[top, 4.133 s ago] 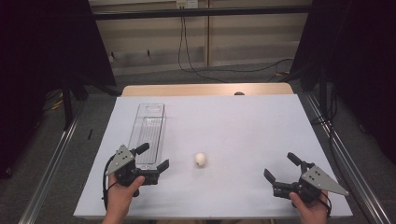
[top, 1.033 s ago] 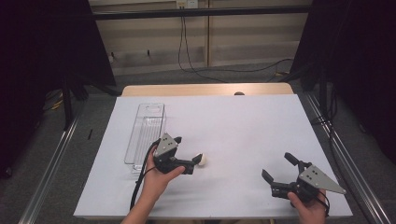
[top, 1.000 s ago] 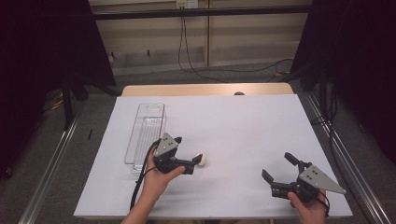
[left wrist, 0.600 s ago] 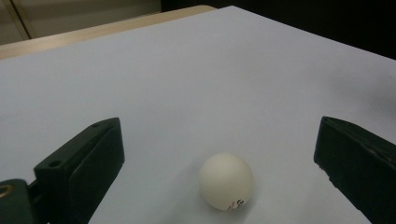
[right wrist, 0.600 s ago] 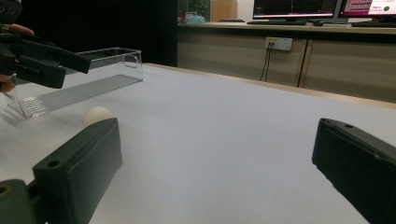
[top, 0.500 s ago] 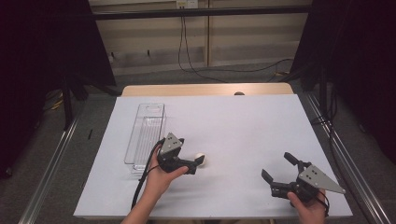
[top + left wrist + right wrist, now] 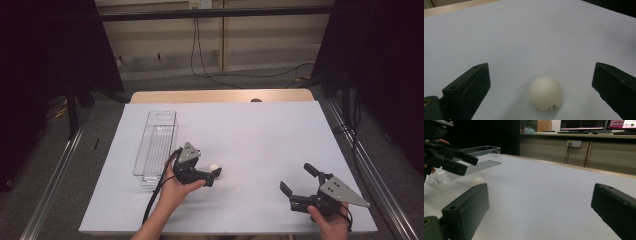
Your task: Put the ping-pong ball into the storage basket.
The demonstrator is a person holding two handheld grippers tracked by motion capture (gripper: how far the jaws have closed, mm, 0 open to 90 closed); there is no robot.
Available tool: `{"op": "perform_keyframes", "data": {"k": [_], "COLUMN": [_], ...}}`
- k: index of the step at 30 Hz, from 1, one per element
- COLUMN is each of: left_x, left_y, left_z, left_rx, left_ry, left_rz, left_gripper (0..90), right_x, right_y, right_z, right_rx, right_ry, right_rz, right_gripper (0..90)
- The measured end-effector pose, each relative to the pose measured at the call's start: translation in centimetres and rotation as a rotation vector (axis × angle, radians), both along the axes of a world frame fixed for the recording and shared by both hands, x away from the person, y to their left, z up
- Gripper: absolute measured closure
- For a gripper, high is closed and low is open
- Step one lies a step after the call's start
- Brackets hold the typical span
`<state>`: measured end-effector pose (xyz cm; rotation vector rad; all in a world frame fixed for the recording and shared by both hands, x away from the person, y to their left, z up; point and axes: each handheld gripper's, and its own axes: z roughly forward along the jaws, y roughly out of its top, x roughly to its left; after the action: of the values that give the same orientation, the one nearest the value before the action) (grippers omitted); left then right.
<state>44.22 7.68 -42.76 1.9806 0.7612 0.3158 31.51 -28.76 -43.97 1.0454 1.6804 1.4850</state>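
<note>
Since four seconds back: left gripper (image 7: pixel 214 175) gone from the table's near-left edge, beside the near end of the clear plastic bin (image 7: pixel 155 146), over to the white ball (image 7: pixel 215 168), and in the last half second eased a touch closer to it. Right gripper (image 7: pixel 296 185) unmoved, well apart from the ball, toward the near-right corner. Ball itself in the same spot, just right of the bin's near end.

Left gripper: jaws spread wide, one on either side of the ball, neither touching it; in the left gripper view, clear paper between the ball (image 7: pixel 545 93) and each black jaw. Right gripper: likewise spread wide, holding nothing, resting low over the table.

Ball: small, round, smooth, matte off-white, like a table-tennis ball, with a tiny dark printed mark near its underside; sitting directly on the white sheet (image 7: pixel 260 135). Sheet: flat, pale, slightly bluish, covering a light wooden tabletop (image 7: pixel 220 96) whose far strip shows beyond it. Bin: long, narrow, transparent hard plastic, open on top, with a ridged floor and a rounded cut-out handle in its far end wall. Jaws: blocky matte black with flat inner faces; a grey three-cornered plate on top of each gripper.
</note>
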Motion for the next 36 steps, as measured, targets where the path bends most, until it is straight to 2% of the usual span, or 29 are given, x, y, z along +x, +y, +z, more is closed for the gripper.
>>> {"op": "perform_keyframes", "data": {"k": [9, 13, 19, 20, 21, 23, 27, 35, 36], "left_x": [0.3, 0.3, 0.4, 0.4, 0.5, 0.5, 0.5, 0.8, 0.8], "left_y": [-0.2, -0.4, -0.5, -0.5, -0.6, -0.7, -0.9, -1.2, -1.3], "left_z": [0.0, 0.1, -0.1, 0.0, -0.1, -0.1, -0.2, -0.5, -0.6], "left_rx": [0.011, 0.036, 0.031, 0.049, 0.046, 0.054, 0.059, 0.093, 0.108], "left_ry": [0.017, 0.020, 0.038, 0.039, 0.050, 0.047, 0.058, 0.078, 0.082], "left_rz": [-0.005, -0.015, -0.013, -0.012, -0.018, -0.018, -0.003, -0.015, -0.019], "left_gripper": [3.4, 4.0, 4.0, 3.9, 4.0, 4.0, 4.2, 6.4, 7.7], "right_x": [0.0, 0.0, 0.0, 0.0, 0.0, 0.0, 0.0, 0.0, 0.0], "right_y": [0.0, 0.0, 0.0, 0.0, 0.0, 0.0, 0.1, 0.0, 0.0], "right_z": [0.0, 0.0, 0.0, 0.0, 0.1, 0.1, 0.1, 0.1, 0.1], "right_rx": [-0.001, 0.001, 0.004, 0.004, 0.003, 0.005, 0.004, 0.003, 0.003], "right_ry": [-0.002, -0.001, -0.002, -0.004, -0.001, -0.002, 0.000, -0.008, -0.003], "right_rz": [-0.001, 0.000, -0.003, -0.002, 0.004, -0.002, 0.001, -0.004, 0.003], "right_gripper": [1.2, 1.2, 1.2, 1.2, 1.2, 1.2, 1.2, 1.2, 1.2]}}
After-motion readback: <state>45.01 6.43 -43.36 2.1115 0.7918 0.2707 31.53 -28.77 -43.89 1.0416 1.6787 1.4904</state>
